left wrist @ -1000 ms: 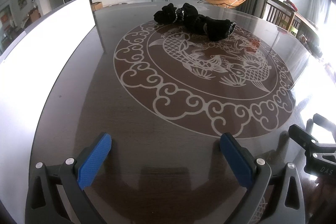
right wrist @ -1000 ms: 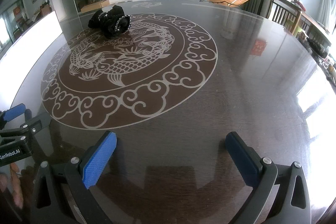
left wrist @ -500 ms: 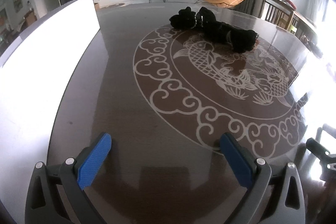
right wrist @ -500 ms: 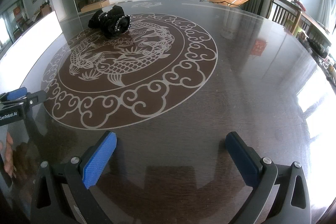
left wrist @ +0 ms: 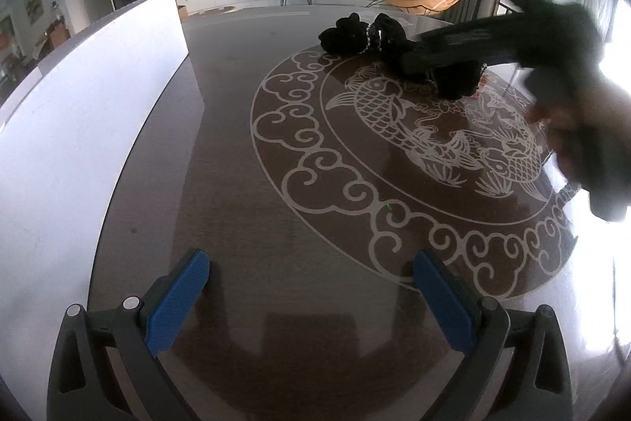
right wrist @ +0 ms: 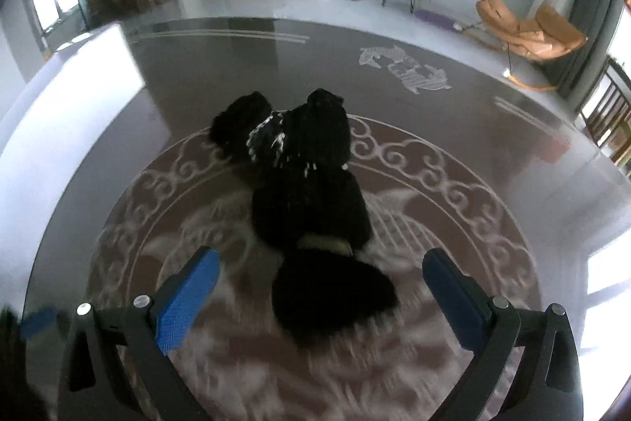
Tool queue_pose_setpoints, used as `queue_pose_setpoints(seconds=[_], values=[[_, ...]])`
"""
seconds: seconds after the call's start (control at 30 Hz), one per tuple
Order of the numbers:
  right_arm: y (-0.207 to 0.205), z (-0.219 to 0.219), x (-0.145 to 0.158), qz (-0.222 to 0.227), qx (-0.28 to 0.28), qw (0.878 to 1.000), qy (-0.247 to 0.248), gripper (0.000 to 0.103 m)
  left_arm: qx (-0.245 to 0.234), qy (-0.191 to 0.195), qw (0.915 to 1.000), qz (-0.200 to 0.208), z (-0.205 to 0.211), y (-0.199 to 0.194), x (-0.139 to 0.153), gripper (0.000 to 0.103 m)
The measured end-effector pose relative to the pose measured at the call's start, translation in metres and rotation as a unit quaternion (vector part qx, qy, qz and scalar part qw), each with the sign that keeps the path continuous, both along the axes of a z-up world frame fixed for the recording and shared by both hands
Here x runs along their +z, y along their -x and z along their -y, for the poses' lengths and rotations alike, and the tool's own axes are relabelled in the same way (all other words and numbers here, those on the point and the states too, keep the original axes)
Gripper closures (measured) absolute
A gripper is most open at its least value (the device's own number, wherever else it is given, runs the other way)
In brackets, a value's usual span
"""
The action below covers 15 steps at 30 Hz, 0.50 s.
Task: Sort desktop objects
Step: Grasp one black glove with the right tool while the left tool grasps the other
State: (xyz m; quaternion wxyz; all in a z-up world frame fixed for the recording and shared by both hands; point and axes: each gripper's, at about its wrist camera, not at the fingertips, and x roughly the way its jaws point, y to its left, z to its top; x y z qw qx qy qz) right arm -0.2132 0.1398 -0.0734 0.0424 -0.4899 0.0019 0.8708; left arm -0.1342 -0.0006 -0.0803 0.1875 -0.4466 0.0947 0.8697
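A black fabric bundle with white beaded trim (right wrist: 311, 184) lies on the round dark table (right wrist: 453, 113) over its fish pattern. My right gripper (right wrist: 319, 259) hovers over the bundle's near end, which sits between the blue pads (right wrist: 189, 294) without touching them; the jaws are wide and closing. In the left wrist view the bundle (left wrist: 355, 34) lies far off, partly hidden by the blurred right gripper body (left wrist: 493, 42) and the hand (left wrist: 583, 133) holding it. My left gripper (left wrist: 311, 287) stands open and empty above bare table near the front edge.
A tall white panel (left wrist: 98, 97) stands along the table's left edge, also seen in the right wrist view as the panel (right wrist: 79, 85). Wooden chairs (right wrist: 607, 121) stand at the table's right. Beyond are an orange lounge chair (right wrist: 532, 30) and a TV cabinet.
The right gripper has swept across the table to the black bundle and now crosses the left wrist view at upper right. Its jaws have narrowed slightly. The left gripper has held still for the last half second.
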Motion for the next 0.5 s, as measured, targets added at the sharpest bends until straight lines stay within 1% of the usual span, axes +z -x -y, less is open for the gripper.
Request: queue_pose_setpoints(seconds=[0.03,0.07,0.1,0.17,0.27,0.37,0.43,0.47,0.5], values=[[0.005,0.000,-0.005,0.002,-0.005,1.000,0.002,0.018,0.000,0.000,1.0000,0.000,0.000,0.000,0.000,0.000],[0.007,-0.001,-0.008,0.004,-0.007,1.000,0.010,0.049,0.000,0.000,1.0000,0.000,0.000,0.000,0.000,0.000],[0.006,-0.004,-0.010,0.000,-0.018,1.000,0.016,0.055,0.000,0.000,1.0000,0.000,0.001,0.000,0.000,0.000],[-0.001,-0.012,-0.009,-0.014,-0.039,0.999,0.030,0.057,0.000,0.000,1.0000,0.000,0.000,0.000,0.000,0.000],[-0.036,-0.025,-0.009,-0.013,-0.070,0.997,0.030,0.057,0.000,0.000,1.0000,0.000,-0.001,-0.001,0.000,0.000],[-0.095,-0.034,-0.011,-0.012,-0.078,0.997,-0.008,0.057,0.000,0.000,1.0000,0.000,0.000,-0.001,0.000,0.000],[-0.138,-0.040,-0.012,-0.027,-0.083,0.996,-0.018,0.056,0.003,-0.001,1.0000,0.000,0.000,-0.001,0.000,0.000],[-0.157,-0.042,-0.012,-0.034,-0.085,0.996,-0.020,0.055,0.006,0.001,1.0000,0.000,-0.001,-0.001,0.000,0.000],[-0.171,-0.044,-0.014,-0.040,-0.087,0.995,-0.019,0.049,0.010,0.001,1.0000,-0.001,-0.002,0.000,0.000,0.000]])
